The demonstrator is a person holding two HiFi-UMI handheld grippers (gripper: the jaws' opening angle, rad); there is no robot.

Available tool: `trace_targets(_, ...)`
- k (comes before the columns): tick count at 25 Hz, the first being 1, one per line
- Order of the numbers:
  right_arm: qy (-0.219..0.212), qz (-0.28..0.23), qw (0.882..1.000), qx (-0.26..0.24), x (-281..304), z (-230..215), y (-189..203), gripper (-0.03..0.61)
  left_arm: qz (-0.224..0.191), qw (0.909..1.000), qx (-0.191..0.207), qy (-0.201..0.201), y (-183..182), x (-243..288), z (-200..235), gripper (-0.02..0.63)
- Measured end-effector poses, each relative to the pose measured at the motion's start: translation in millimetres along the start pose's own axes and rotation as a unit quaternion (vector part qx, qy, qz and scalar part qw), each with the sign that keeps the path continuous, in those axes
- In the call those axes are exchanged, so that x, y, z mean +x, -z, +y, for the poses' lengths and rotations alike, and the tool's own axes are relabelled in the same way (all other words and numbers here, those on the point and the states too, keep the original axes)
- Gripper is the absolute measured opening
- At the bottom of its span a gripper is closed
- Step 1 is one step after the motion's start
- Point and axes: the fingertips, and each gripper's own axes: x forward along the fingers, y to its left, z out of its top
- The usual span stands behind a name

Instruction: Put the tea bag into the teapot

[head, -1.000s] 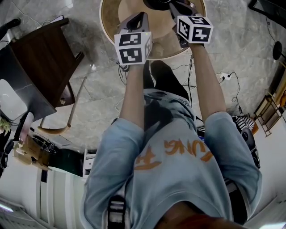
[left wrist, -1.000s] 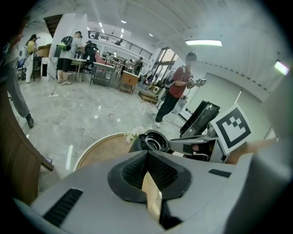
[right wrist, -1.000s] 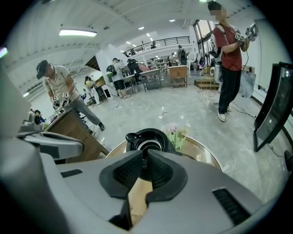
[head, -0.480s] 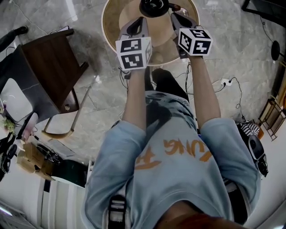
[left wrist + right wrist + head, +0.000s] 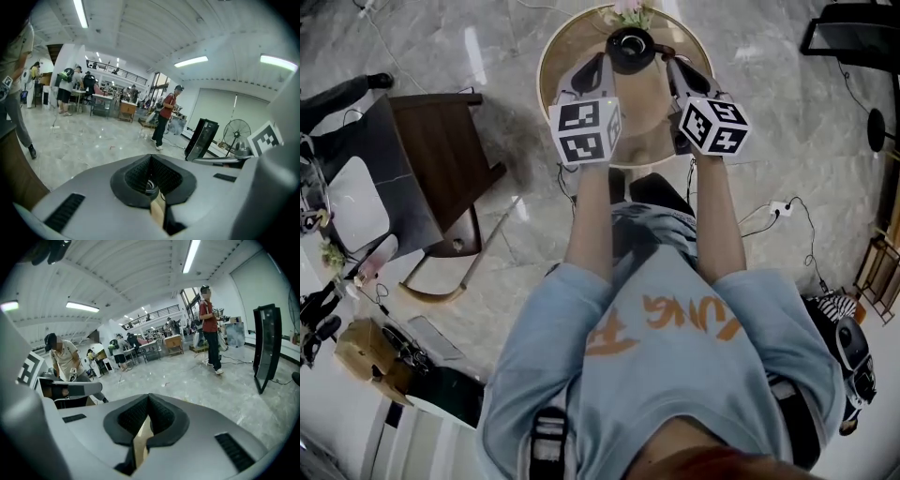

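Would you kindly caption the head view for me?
The left tool and right tool flank the teapot on a round table.

Head view: pink flowers [image 5: 630, 11] clipped by top edge; round tan wooden table [image 5: 649, 108] partly covered by left gripper [image 5: 598, 64] and right gripper [image 5: 672, 66]; dark round teapot [image 5: 630, 49] interior too dark to read; tips touching it or not, unclear; left gripper view: small shiny ring [image 5: 150, 186] behind closed jaws, too little visible to name.

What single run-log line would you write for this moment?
left gripper: shut, nothing held | right gripper: shut, nothing held | teapot: on round table, between grippers | tea bag: not seen
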Motion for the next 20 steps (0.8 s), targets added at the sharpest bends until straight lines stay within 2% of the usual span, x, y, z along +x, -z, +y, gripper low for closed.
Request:
trace_targets(4, -0.006, -0.051, 0.999, -0.018, -19, 17, -43, 0.012, -0.046, 0.9980, 0.025, 0.035, -46, -14, -18, 0.025)
trace_targets(9, -0.007, -0.104, 0.993, -0.055, -41, 29, -102, 0.012, -0.102, 0.9897, 0.073, 0.068, -106, -29, -46, 0.025)
trace_targets(14, -0.002, -0.149, 0.986, -0.080, -57, 40, -149, 0.012, -0.148, 0.9807, 0.112, 0.062, -155, -43, -58, 0.025)
trace_targets(20, -0.004, -0.186, 0.977, -0.107, -74, 54, -193, 0.012, -0.182, 0.9737, 0.130, 0.042, -200, -60, -64, 0.025)
